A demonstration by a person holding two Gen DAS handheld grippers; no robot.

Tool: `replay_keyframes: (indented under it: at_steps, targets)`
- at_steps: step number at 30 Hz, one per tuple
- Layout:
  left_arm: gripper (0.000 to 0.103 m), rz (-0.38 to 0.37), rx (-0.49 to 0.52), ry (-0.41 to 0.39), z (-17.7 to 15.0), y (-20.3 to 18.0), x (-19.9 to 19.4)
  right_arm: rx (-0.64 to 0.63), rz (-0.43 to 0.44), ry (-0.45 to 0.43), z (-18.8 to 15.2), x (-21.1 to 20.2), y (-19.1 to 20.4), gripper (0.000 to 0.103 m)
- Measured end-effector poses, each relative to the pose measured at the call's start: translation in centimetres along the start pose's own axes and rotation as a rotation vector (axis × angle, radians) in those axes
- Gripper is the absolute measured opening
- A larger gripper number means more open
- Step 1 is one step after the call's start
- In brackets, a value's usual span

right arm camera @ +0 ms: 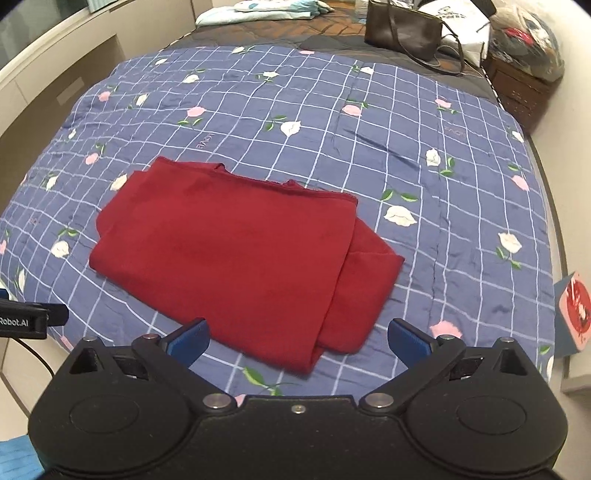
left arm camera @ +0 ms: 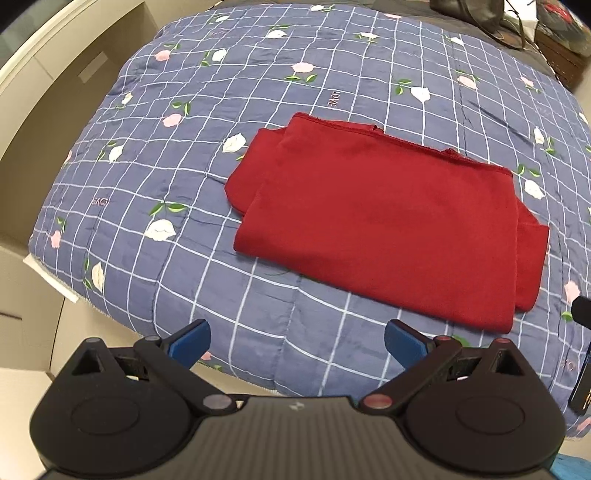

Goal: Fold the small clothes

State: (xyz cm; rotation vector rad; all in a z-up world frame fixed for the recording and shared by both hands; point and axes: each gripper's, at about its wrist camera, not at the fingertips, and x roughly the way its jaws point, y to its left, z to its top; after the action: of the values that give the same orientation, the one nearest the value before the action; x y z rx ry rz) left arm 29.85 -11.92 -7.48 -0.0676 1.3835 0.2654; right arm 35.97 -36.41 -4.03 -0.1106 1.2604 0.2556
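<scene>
1. A red garment [left arm camera: 384, 221] lies on a bed, on a blue checked quilt [left arm camera: 221, 92] printed with pink and white flowers. In the left wrist view it sits at about 2 o'clock from the centre; in the right wrist view it sits near the middle, slightly toward 9 o'clock.
2. The garment is already folded into a rough rectangle of several layers. A lower layer sticks out at the 3 o'clock side and another at the 10 o'clock side, so the edges do not line up neatly.
3. The left hand-held gripper [left arm camera: 297, 345] has its blue fingers spread wide apart, holding nothing, just short of the garment's near edge.
4. The right hand-held gripper [right arm camera: 297, 341] is likewise spread wide and empty, its fingers on either side of the garment's near corner, not touching it as far as can be seen.
5. Judgement: the folding looks mostly done. What may remain is one more fold or tidying the protruding layers.
6. A dark handbag [right arm camera: 402, 31] and pale folded cloth [right arm camera: 258, 9] rest at the far end of the bed, at 12 o'clock.
</scene>
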Motion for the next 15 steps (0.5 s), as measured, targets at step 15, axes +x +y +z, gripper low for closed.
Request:
replay_keyframes:
  at_steps: [15]
  targets:
    - [0.102,0.074,-0.021,0.021,-0.3,-1.8,-0.5,-0.041,0.066,0.002,1.9,-0.3,-0.7,0.102]
